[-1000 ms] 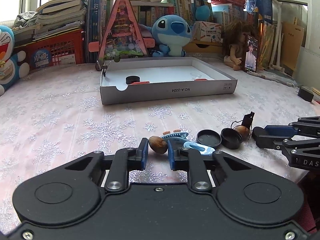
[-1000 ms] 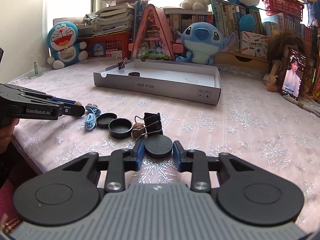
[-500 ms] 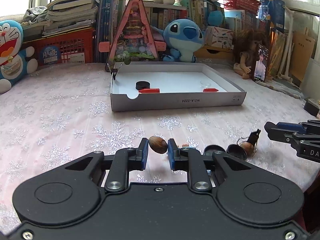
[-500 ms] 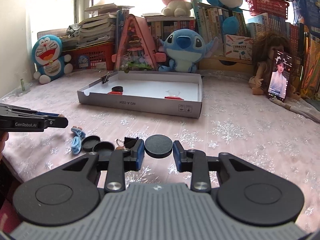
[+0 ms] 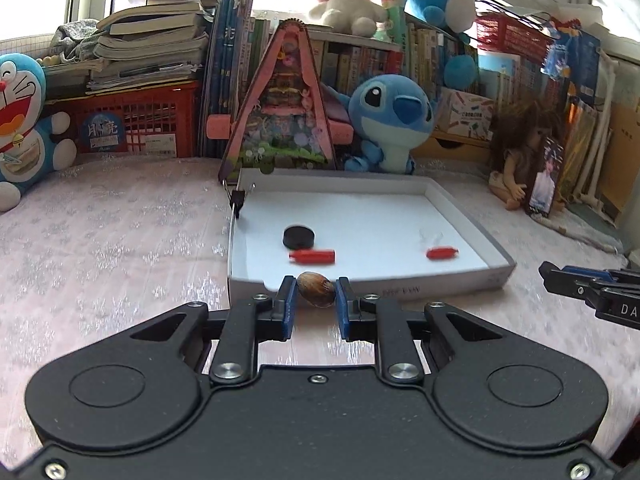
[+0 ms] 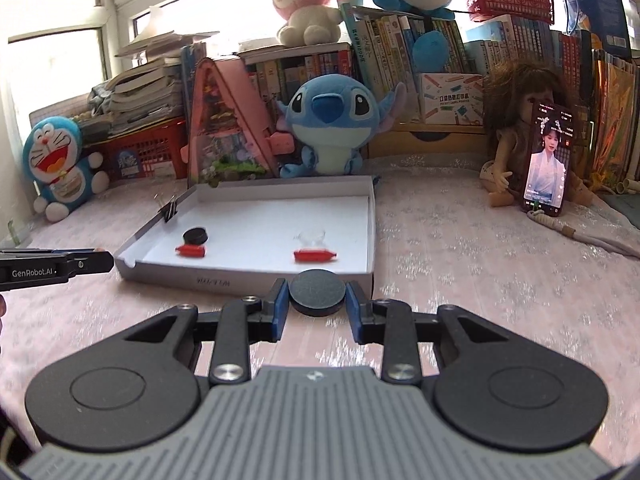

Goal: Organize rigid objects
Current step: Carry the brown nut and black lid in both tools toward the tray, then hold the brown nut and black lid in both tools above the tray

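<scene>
Two loads held: left gripper [image 5: 316, 295] clamped on brown nut [image 5: 316, 289], right gripper [image 6: 318, 300] clamped on black disc [image 6: 318, 293] (both near white tray's [image 6: 248, 278] front wall).

Daylight is pouring in from the windows [image 6: 60, 68] behind the shelves, blowing them out to white. Fisheye bending is curving both views at the edges, corners are darkening, and motion blur is smearing the box lettering [image 5: 400, 291].
</scene>
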Demonstrator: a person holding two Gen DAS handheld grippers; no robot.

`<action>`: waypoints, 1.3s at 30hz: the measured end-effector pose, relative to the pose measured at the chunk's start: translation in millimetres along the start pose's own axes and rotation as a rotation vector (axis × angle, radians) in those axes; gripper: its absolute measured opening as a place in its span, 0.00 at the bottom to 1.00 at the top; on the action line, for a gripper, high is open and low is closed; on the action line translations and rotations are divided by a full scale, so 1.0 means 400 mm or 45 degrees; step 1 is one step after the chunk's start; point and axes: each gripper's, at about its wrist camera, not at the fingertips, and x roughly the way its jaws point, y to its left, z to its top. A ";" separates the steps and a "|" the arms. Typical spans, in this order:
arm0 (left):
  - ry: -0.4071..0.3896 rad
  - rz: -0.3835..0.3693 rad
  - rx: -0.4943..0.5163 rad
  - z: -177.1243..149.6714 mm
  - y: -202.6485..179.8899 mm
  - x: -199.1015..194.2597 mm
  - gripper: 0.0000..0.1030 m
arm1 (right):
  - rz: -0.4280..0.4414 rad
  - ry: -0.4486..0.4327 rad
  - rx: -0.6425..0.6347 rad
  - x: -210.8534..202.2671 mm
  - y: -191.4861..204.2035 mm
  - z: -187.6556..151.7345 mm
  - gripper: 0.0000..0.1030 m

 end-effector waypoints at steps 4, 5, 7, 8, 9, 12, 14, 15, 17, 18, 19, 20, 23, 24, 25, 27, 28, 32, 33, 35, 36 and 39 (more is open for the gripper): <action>0.028 0.011 -0.036 0.065 0.001 0.054 0.19 | 0.002 0.012 0.026 0.046 -0.007 0.057 0.35; 0.037 0.017 -0.039 0.080 0.000 0.068 0.19 | 0.002 0.020 0.033 0.063 -0.009 0.074 0.35; 0.050 0.031 -0.040 0.110 -0.004 0.100 0.19 | 0.025 0.043 0.074 0.092 -0.018 0.102 0.35; 0.056 0.042 -0.043 0.125 -0.004 0.117 0.19 | 0.032 0.052 0.100 0.107 -0.025 0.117 0.35; 0.067 0.049 -0.046 0.139 -0.005 0.133 0.19 | 0.034 0.061 0.115 0.120 -0.028 0.128 0.35; 0.117 0.062 -0.068 0.176 -0.002 0.192 0.19 | 0.033 0.091 0.153 0.169 -0.038 0.163 0.35; 0.150 0.076 -0.089 0.195 0.004 0.233 0.19 | 0.027 0.113 0.167 0.203 -0.041 0.182 0.35; 0.161 0.086 -0.097 0.203 0.006 0.253 0.19 | 0.024 0.122 0.172 0.219 -0.041 0.189 0.35; 0.174 0.104 -0.107 0.214 0.010 0.292 0.19 | 0.014 0.147 0.181 0.258 -0.041 0.200 0.35; 0.182 0.112 -0.111 0.218 0.013 0.310 0.19 | 0.003 0.159 0.181 0.276 -0.039 0.204 0.35; 0.193 0.118 -0.119 0.221 0.015 0.327 0.19 | -0.006 0.171 0.180 0.294 -0.036 0.205 0.35; 0.207 0.125 -0.129 0.223 0.019 0.346 0.19 | -0.014 0.185 0.178 0.312 -0.033 0.206 0.35; 0.239 0.147 -0.146 0.224 0.026 0.391 0.19 | -0.025 0.222 0.164 0.360 -0.020 0.203 0.35; 0.244 0.156 -0.142 0.223 0.027 0.403 0.19 | -0.027 0.234 0.160 0.376 -0.016 0.201 0.35; 0.248 0.165 -0.133 0.221 0.026 0.414 0.19 | -0.027 0.244 0.155 0.388 -0.011 0.199 0.35; 0.255 0.181 -0.123 0.218 0.028 0.432 0.19 | -0.029 0.258 0.146 0.411 0.000 0.196 0.35; 0.260 0.185 -0.123 0.217 0.029 0.439 0.19 | -0.029 0.265 0.144 0.421 0.004 0.195 0.35; 0.271 0.199 -0.130 0.219 0.037 0.463 0.19 | -0.039 0.284 0.144 0.454 0.015 0.193 0.35; 0.273 0.200 -0.128 0.219 0.037 0.466 0.19 | -0.042 0.287 0.145 0.459 0.015 0.193 0.35; 0.276 0.200 -0.120 0.219 0.038 0.473 0.19 | -0.046 0.290 0.145 0.467 0.016 0.194 0.35; 0.277 0.201 -0.119 0.218 0.038 0.476 0.19 | -0.046 0.291 0.148 0.470 0.016 0.194 0.35; 0.282 0.198 -0.123 0.216 0.037 0.484 0.19 | -0.054 0.297 0.146 0.478 0.014 0.195 0.35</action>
